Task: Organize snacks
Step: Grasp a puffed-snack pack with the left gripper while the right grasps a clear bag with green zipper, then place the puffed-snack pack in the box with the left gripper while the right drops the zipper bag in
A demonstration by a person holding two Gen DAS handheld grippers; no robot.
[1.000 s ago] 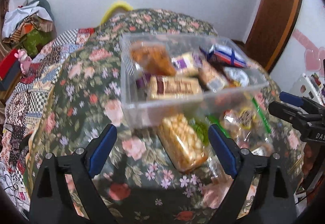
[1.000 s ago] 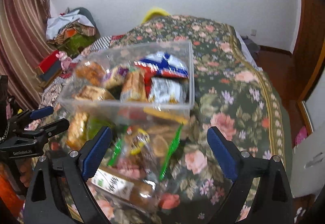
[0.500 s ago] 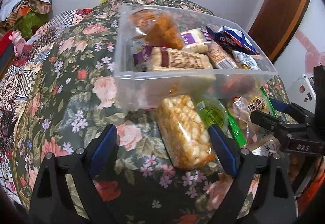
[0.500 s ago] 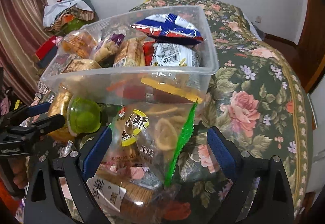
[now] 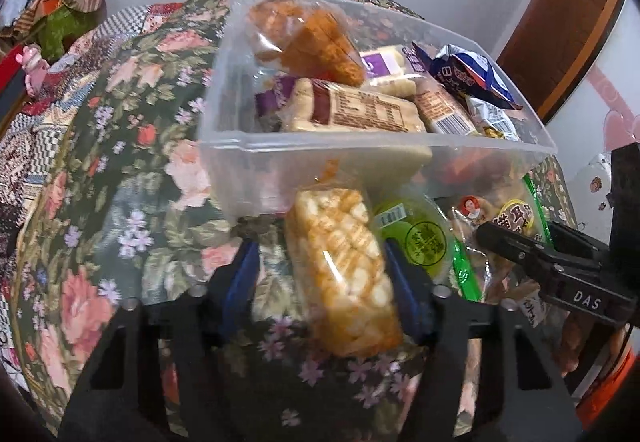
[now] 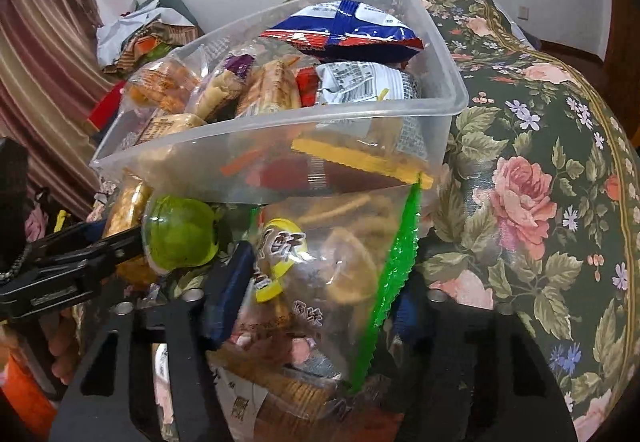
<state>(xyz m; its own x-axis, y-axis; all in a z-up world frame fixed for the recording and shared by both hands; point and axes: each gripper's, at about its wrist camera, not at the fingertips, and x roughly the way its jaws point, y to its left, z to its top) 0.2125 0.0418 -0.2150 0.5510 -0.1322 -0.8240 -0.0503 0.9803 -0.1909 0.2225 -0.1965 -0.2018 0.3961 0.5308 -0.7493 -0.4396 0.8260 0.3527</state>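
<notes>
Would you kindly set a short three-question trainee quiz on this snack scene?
1. True or false: the clear plastic bin already holds several snack packets.
2. Which item sits between the left gripper fingers: A) blue-and-red chip bag, B) puffed rice cracker pack, C) green jelly cup?
3. Fill in: the right gripper straddles a clear bag of snacks with a ____ sealed edge.

Key: 1 true; 2 B; 3 green.

Snack packets lie on the bedspread before the filled bin.
</notes>
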